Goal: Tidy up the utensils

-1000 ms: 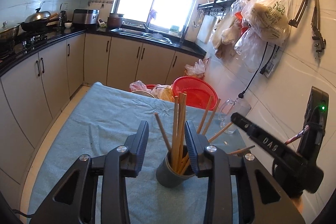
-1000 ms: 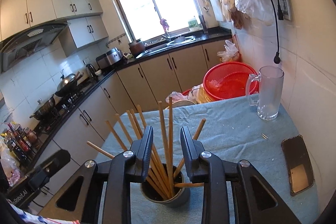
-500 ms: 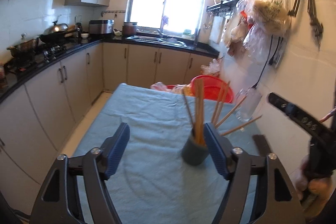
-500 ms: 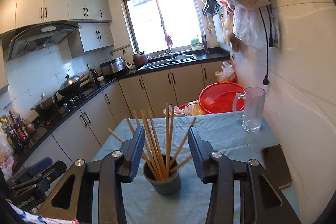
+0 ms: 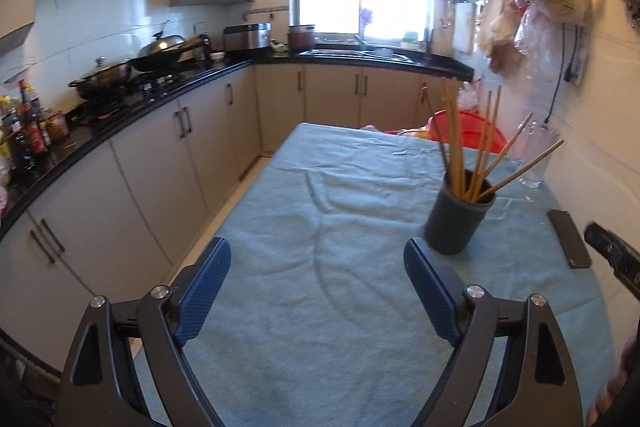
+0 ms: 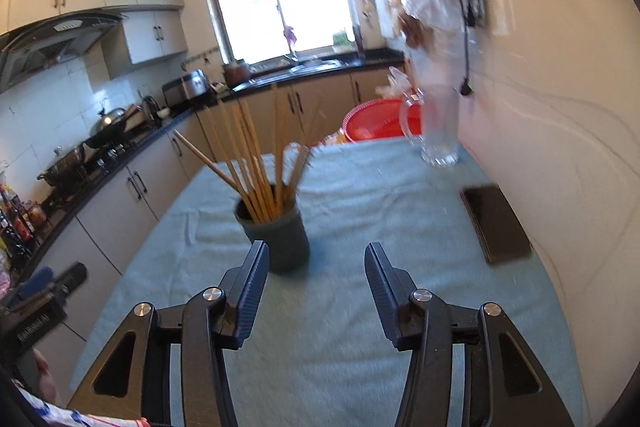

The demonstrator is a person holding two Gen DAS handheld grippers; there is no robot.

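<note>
Wooden chopsticks (image 5: 476, 151), roughly ten, in one grey cup (image 5: 456, 221); both tongs (image 5: 316, 281) (image 6: 316, 281) spread, empty, lately widening.

left wrist: faces window | right wrist: same | shared: chopstick holder (image 5: 456, 217) (image 6: 276, 231)

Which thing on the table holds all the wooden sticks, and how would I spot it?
Look at the table covered with a blue-green cloth. Near its middle stands a dark round cup with wooden chopsticks fanning out of its top. The glass mug is see-through and the phone lies flat.
</note>
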